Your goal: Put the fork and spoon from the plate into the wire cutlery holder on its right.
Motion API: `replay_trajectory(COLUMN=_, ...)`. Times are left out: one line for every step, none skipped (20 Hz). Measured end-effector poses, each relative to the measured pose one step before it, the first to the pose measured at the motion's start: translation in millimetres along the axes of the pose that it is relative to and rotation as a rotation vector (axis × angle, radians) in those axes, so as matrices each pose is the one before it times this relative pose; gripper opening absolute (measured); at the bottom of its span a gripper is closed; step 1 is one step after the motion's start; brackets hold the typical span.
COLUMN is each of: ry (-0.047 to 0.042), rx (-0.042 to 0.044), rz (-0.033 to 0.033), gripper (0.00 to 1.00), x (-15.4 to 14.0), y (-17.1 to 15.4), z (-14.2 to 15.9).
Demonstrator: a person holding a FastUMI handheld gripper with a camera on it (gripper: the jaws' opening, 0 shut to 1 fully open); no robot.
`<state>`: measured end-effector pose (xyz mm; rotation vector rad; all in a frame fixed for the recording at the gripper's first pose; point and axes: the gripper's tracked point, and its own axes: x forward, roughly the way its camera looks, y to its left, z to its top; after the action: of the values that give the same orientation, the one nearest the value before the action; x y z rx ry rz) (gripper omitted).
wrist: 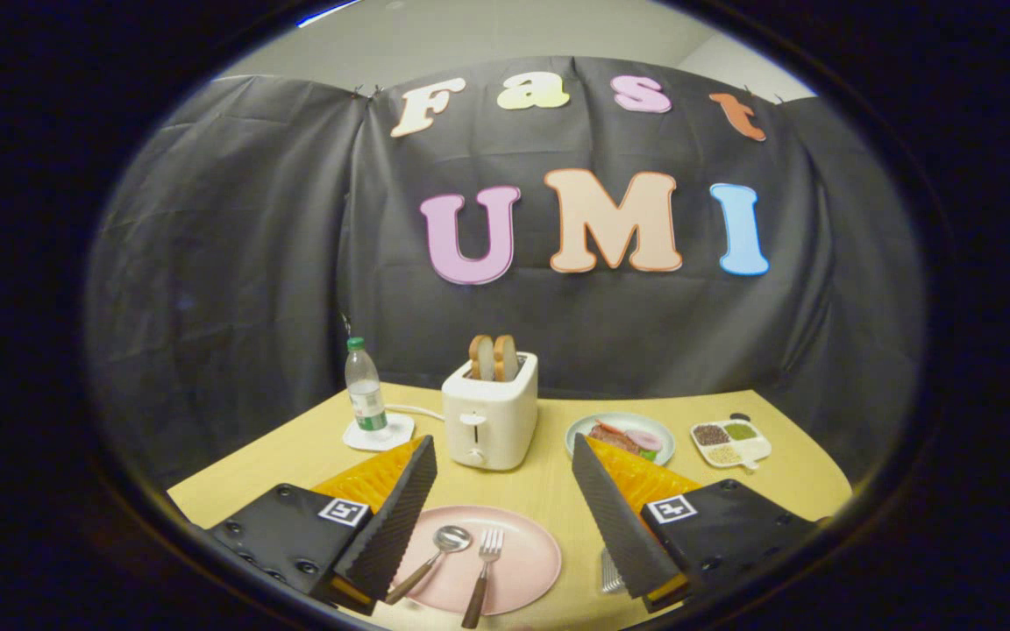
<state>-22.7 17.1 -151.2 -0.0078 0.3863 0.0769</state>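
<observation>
One spoon (444,550), one fork (482,565) side by side on pink plate (522,561), between fingers (400,517), gripper (501,508) spread wide, nothing held. Wire cutlery holder (612,574), probably, mostly hidden behind one finger. Beyond on desk (549,491): toaster (489,421) with two bread slices (494,357), bottle (365,396), food plate (620,436), divided dish (730,442).

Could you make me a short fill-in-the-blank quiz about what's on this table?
1. The spoon and fork lie on a ____ plate.
2. The toaster holds ____ slices of bread.
3. The gripper fingers are ____, holding nothing.
4. The bottle has a ____ cap.

Answers: pink; two; open; green
</observation>
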Motion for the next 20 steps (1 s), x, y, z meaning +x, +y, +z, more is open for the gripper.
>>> replay_trajectory(ry=0.02002, rx=-0.0117, rz=0.00256, gripper=0.99, x=1.46, y=1.11, z=-7.06)
replay_trajectory(ry=0.02044, rx=-0.0104, rz=0.00223, gripper=0.99, x=2.68, y=1.19, z=-8.99)
replay_trajectory(ry=0.02661, rx=-0.00639, rz=0.00222, gripper=0.99, x=2.45, y=0.93, z=-9.79)
replay_trajectory(ry=0.03201, rx=-0.00304, rz=0.00566, gripper=0.99, x=2.67, y=2.46, z=-12.91)
replay_trajectory(ry=0.03612, rx=-0.00709, rz=0.00173, gripper=0.99, x=2.63, y=1.92, z=-11.89)
replay_trajectory(ry=0.02823, rx=-0.00645, rz=0.00005, gripper=0.99, x=2.58, y=1.29, z=-10.51)
replay_trajectory(ry=0.03011, rx=-0.00374, rz=-0.00455, gripper=0.99, x=2.38, y=0.74, z=-10.78)
replay_trajectory(ry=0.0289, rx=-0.00053, rz=-0.00499, gripper=0.99, x=2.1, y=0.65, z=-12.2)
replay_trajectory(ry=0.03753, rx=-0.00072, rz=-0.0042, gripper=0.99, x=3.38, y=1.73, z=-12.72)
replay_trajectory(ry=0.03827, rx=-0.00273, rz=-0.00079, gripper=0.99, x=4.26, y=1.28, z=-12.94)
replay_trajectory(ry=0.03226, rx=-0.00284, rz=-0.00394, gripper=0.99, x=4.41, y=-0.62, z=-11.27)
replay_trajectory(ry=0.0373, rx=-0.00281, rz=-0.00332, gripper=0.99, x=0.98, y=-0.05, z=-12.75)
replay_trajectory(ry=0.02973, rx=0.00362, rz=0.00227, gripper=0.99, x=2.57, y=0.84, z=-10.75)
replay_trajectory(ry=0.03299, rx=0.00127, rz=0.00014, gripper=1.0, x=3.37, y=0.47, z=-11.77)
replay_trajectory(ry=0.03113, rx=-0.00145, rz=0.00139, gripper=0.99, x=2.39, y=0.3, z=-8.39)
replay_trajectory(ry=0.02196, rx=-0.00365, rz=-0.00054, gripper=0.99, x=2.18, y=-0.46, z=-5.88)
replay_trajectory(ry=0.01817, rx=-0.00738, rz=-0.00055, gripper=1.0, x=2.1, y=-0.06, z=-5.22)
replay_trajectory(ry=0.01374, rx=-0.00897, rz=0.00156, gripper=1.0, x=1.37, y=-0.21, z=-5.2)
replay_trajectory(ry=0.01123, rx=-0.00981, rz=-0.00318, gripper=1.0, x=1.99, y=-0.98, z=-3.59)
replay_trajectory(ry=0.01321, rx=-0.01037, rz=-0.00337, gripper=1.0, x=2.35, y=-1.75, z=-5.17)
